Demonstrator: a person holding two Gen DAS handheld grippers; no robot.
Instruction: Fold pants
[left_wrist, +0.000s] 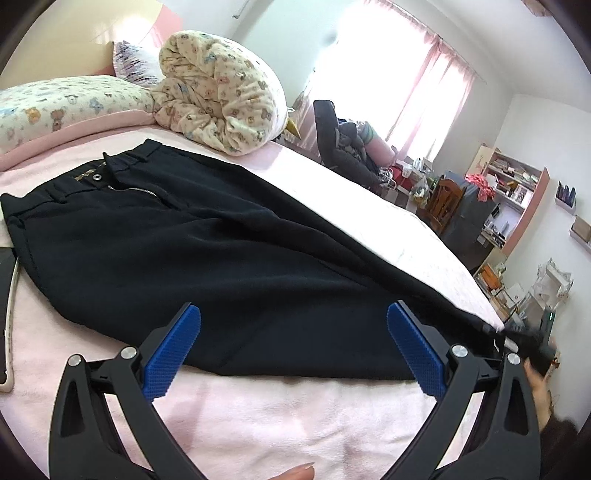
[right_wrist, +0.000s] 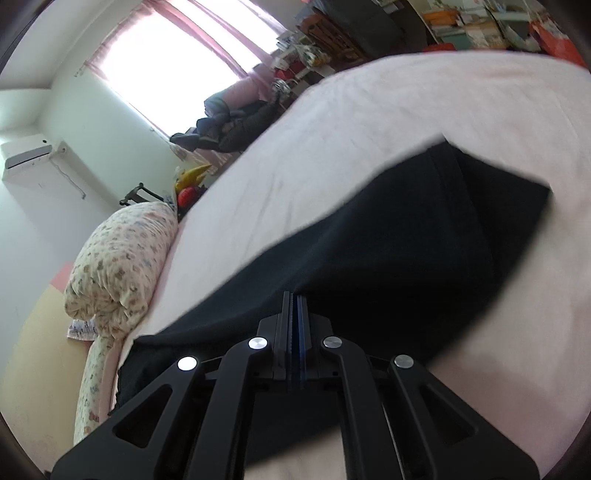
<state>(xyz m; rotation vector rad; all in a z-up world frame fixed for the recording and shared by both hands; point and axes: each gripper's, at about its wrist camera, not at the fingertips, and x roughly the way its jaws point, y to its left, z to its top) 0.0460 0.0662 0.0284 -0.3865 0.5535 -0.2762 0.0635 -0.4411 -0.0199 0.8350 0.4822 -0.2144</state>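
Black pants (left_wrist: 207, 258) lie flat on the pink bed (left_wrist: 258, 417), waistband and zipper at the far left, legs running right. My left gripper (left_wrist: 293, 314) hovers open just above the thigh part, with its blue pads (left_wrist: 173, 354) wide apart and nothing between them. In the right wrist view my right gripper (right_wrist: 294, 299) is shut, and the pants' leg fabric (right_wrist: 406, 240) rises to its tips and drapes away from them, so it pinches the cloth. The left wrist view shows that gripper as a blur (left_wrist: 532, 343) at the leg end, with a hand (left_wrist: 539, 391) behind it.
A rolled bear-print quilt (left_wrist: 218, 92) and a pillow (left_wrist: 55, 107) sit at the head of the bed. A flat white-edged device (left_wrist: 7, 314) lies by the waistband. Beyond the bed's far edge are a chair piled with clothes (left_wrist: 343, 147) and shelves (left_wrist: 509, 184).
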